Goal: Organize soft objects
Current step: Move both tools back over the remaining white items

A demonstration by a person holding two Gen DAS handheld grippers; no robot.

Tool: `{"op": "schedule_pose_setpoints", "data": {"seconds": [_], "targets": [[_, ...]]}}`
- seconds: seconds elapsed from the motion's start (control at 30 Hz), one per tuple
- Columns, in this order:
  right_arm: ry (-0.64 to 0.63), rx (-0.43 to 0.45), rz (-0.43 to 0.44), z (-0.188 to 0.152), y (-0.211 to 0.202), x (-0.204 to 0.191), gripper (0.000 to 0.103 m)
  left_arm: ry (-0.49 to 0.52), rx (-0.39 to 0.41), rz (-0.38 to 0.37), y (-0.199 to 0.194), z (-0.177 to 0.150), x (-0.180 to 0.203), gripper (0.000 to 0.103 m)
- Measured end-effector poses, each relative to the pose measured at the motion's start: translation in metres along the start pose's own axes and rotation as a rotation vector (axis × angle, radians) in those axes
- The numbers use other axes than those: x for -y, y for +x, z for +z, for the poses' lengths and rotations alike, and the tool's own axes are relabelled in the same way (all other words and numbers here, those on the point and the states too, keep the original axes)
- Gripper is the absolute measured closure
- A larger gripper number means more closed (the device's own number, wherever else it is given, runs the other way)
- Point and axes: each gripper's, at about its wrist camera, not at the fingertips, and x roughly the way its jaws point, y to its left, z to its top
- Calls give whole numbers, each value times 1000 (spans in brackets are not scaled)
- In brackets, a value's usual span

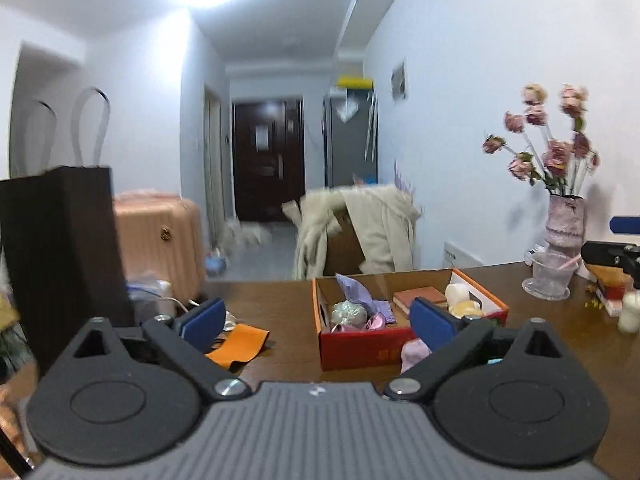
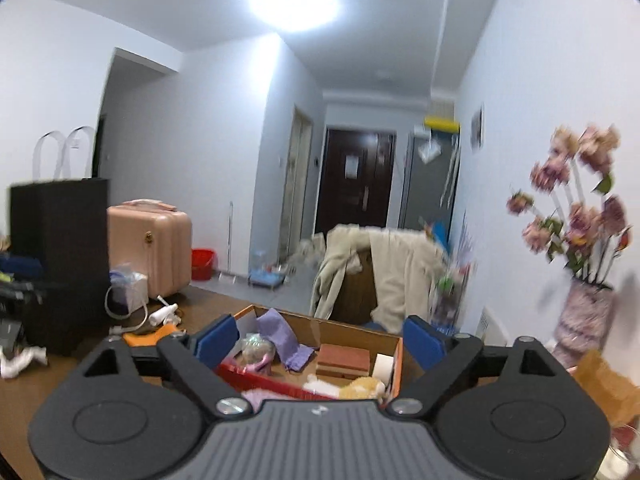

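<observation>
Now both claws stand wide apart and hold nothing: the left gripper [image 1: 316,322] and the right gripper [image 2: 320,346]. Between their fingers sits the cardboard box [image 1: 362,346] on the table [image 1: 280,292], with soft objects [image 1: 362,300] inside.

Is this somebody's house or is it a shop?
Most likely somebody's home. A coat hangs over a chair, a pink suitcase stands on the floor, and a vase of flowers sits on the wooden table facing a hallway door.
</observation>
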Motion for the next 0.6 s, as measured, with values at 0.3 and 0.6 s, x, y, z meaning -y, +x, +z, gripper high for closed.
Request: {"op": "schedule_pose_setpoints", "data": {"seconds": [0.3,0.6], "targets": [[16,-156,67,-96,-73,-27,8,12,-40,-127,-69,-78,18,0],[84,-194,74,-111,-48,-24,9,18,-136,-171,-29,-95,31,0]]}}
